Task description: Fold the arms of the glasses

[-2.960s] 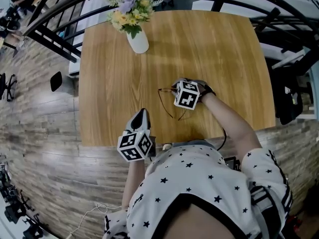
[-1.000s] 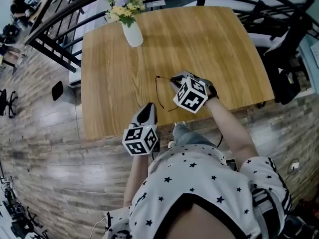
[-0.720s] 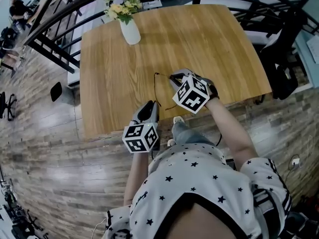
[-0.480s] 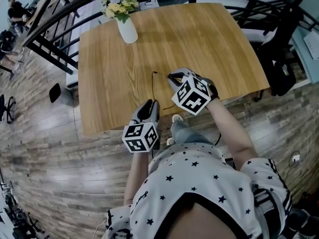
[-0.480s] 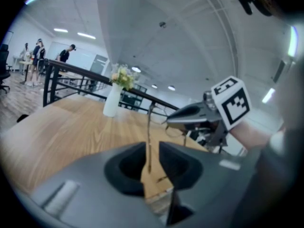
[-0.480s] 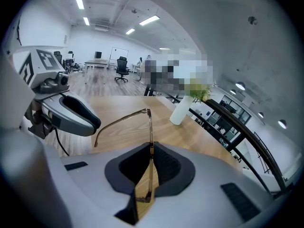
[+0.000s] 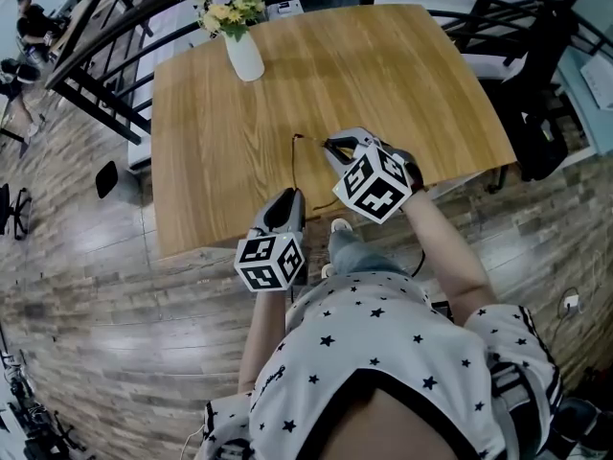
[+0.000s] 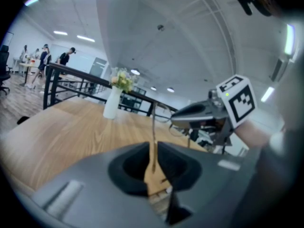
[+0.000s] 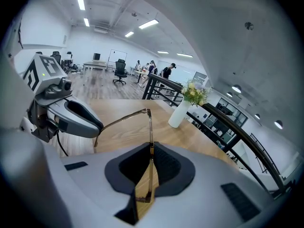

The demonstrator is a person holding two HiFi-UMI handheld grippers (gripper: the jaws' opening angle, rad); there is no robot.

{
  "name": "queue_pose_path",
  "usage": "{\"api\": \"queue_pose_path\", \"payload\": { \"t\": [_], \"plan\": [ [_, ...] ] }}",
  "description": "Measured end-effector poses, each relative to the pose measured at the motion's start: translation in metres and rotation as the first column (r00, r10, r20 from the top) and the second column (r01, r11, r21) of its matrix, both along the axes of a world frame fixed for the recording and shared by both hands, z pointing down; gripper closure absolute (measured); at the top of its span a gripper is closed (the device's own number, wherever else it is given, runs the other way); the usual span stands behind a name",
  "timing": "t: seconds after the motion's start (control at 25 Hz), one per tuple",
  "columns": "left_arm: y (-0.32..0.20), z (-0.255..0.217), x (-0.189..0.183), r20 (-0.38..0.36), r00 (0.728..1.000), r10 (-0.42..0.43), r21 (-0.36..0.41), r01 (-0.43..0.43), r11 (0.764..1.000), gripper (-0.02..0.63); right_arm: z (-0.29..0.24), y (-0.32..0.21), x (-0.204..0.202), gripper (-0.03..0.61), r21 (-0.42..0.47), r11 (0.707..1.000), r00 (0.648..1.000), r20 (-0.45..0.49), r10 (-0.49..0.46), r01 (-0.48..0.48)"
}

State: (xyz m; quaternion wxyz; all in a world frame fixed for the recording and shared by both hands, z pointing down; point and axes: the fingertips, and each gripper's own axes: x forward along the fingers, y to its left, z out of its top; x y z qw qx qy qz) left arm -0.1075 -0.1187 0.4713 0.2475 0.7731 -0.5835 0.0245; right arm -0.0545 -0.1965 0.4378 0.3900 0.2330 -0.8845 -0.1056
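Thin-framed glasses (image 7: pixel 296 161) hang just above the wooden table (image 7: pixel 402 84). My right gripper (image 7: pixel 330 145) is shut on them; in the right gripper view one slim bar (image 9: pixel 150 127) runs out from between the jaws to a corner, and another bar slants left from there. My left gripper (image 7: pixel 287 201) sits at the table's near edge, just left of the right one. One arm of the glasses (image 8: pixel 153 127) stands in its narrow gap. These jaws have just been closing, and a sliver of space still shows beside the arm.
A white vase of flowers (image 7: pixel 243 57) stands at the table's far left corner. A black railing (image 7: pixel 105 36) runs behind and left of the table. A dark chair (image 7: pixel 546 113) stands to the right. The person's leg and shoe (image 7: pixel 337 230) are below the near edge.
The right gripper has risen a little with the glasses. The left gripper has edged in along the near edge, its tip now at the hanging arm.
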Motion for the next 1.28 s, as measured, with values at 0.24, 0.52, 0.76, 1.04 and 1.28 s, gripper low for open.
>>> {"api": "queue_pose_path", "payload": {
  "t": [0.24,0.52,0.76,1.04,1.28],
  "plan": [
    [0.001,-0.002,0.002,0.002,1.000,0.015,0.004,-0.015,1.000,0.588,-0.003,0.002,-0.004,0.558,0.004,1.000,1.000,0.009,0.003,-0.003],
    [-0.002,-0.003,0.004,0.001,1.000,0.027,0.005,-0.027,1.000,0.589,-0.005,0.001,-0.007,0.558,0.006,1.000,1.000,0.016,0.001,-0.001],
    [-0.004,-0.006,0.009,-0.002,0.999,0.040,0.008,-0.040,0.999,0.588,-0.009,0.003,-0.012,0.558,0.008,1.000,0.999,0.033,-0.005,0.005],
    [-0.006,-0.005,0.014,0.009,0.998,0.067,-0.002,-0.067,0.998,0.584,-0.010,0.007,-0.018,0.558,0.017,1.000,0.999,0.046,-0.017,0.017],
    [-0.009,-0.006,0.023,0.016,0.995,0.099,-0.009,-0.099,0.995,0.578,-0.010,0.010,-0.021,0.558,0.022,0.999,0.998,0.056,-0.028,0.027]
  ]
}}
